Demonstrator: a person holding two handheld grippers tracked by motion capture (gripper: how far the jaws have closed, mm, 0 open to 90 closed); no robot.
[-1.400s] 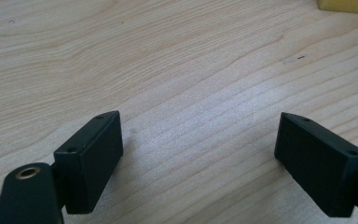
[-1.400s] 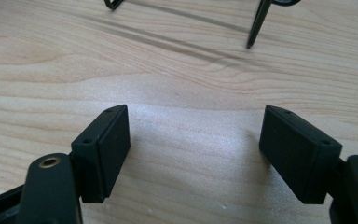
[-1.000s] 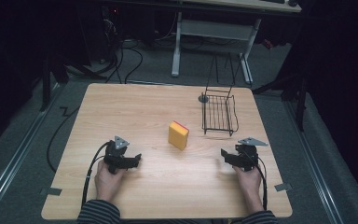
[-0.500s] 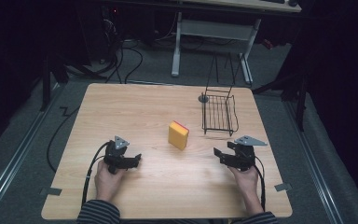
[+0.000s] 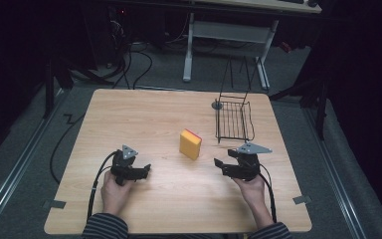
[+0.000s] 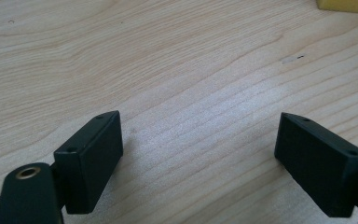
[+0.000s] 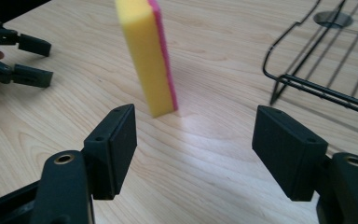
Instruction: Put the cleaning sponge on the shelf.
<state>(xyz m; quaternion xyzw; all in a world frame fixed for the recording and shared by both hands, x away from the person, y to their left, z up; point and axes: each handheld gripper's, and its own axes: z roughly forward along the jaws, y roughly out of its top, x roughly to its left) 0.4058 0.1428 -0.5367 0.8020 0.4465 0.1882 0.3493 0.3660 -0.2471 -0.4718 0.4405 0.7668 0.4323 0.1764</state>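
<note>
A yellow sponge (image 5: 190, 144) with a pink back face stands on edge near the middle of the wooden table (image 5: 144, 114). In the right gripper view the sponge (image 7: 149, 56) rises just beyond the jaws, slightly left of their gap. My right gripper (image 5: 220, 167) is open and empty, a short way right of the sponge and pointing left at it; its jaws (image 7: 193, 140) stand wide apart. To the sponge's left and nearer the front, my left gripper (image 5: 143, 171) rests low over the table, open (image 6: 200, 154) over bare wood. A corner of the sponge (image 6: 345, 4) shows far off.
A black wire rack (image 5: 234, 119) stands at the right rear of the table, close behind my right gripper; its frame (image 7: 326, 60) lies right of the sponge. A small grey disc (image 5: 217, 105) sits by its far left corner. My left gripper (image 7: 18, 56) lies beyond the sponge.
My right gripper has slid left across the table, closer to the sponge. The left gripper and the sponge have stayed where they were.
</note>
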